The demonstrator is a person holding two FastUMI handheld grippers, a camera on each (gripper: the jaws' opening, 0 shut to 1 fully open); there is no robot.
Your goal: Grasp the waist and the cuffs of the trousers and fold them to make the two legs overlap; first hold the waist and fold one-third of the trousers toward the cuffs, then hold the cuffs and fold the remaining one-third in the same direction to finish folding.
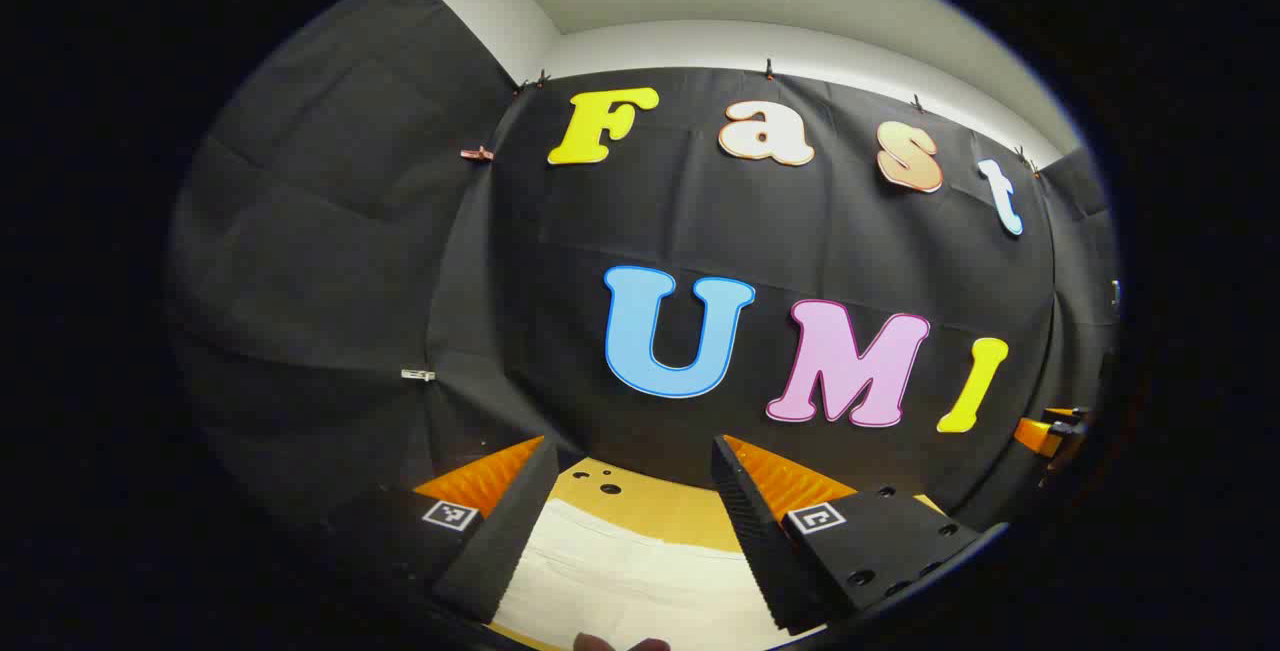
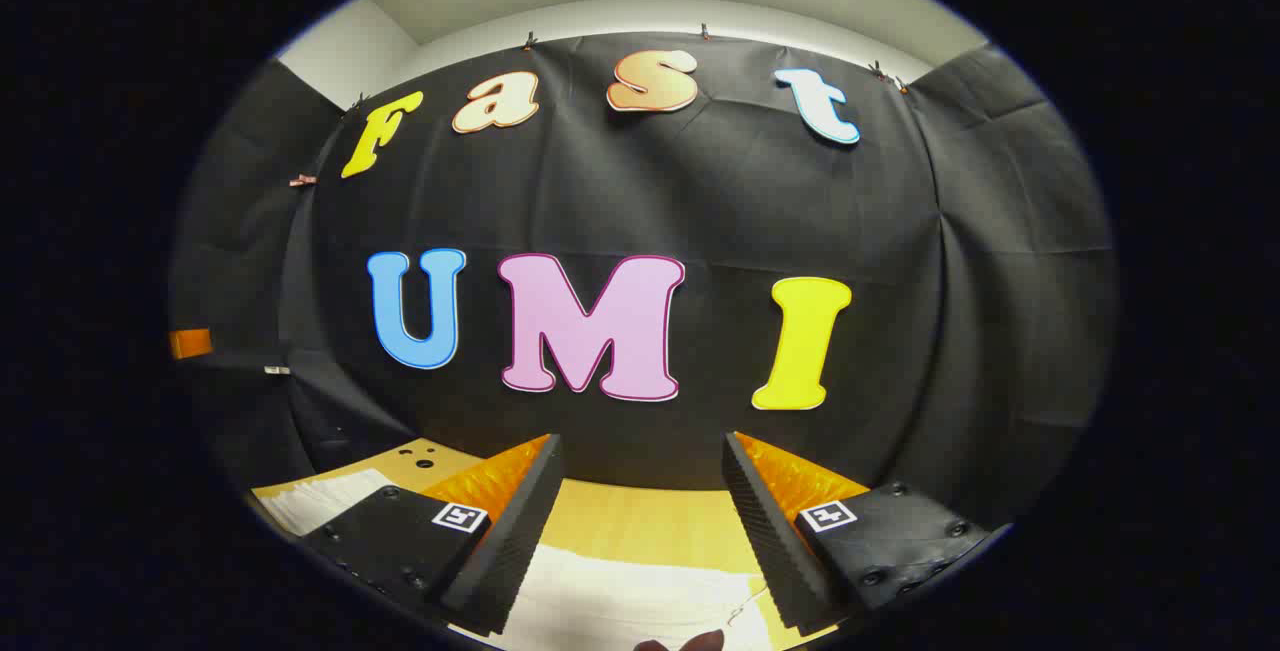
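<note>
White trousers (image 1: 630, 576) lie flat on a wooden table (image 1: 650, 503) below my left gripper (image 1: 630, 456), whose fingers stand wide apart above the cloth with nothing between them. In the right gripper view the white trousers (image 2: 640, 601) spread under my right gripper (image 2: 640, 451), also open and held above the fabric. Another stretch of the white cloth (image 2: 320, 496) reaches past that gripper's left finger. Both grippers point at the booth's back wall. Which end of the trousers lies under each gripper is hidden.
The table's far edge (image 2: 640, 491) meets the black cloth wall close ahead. Small holes (image 1: 600, 481) mark the tabletop near its back edge. An orange part of the other gripper (image 1: 1040, 431) shows at the far right of the left gripper view.
</note>
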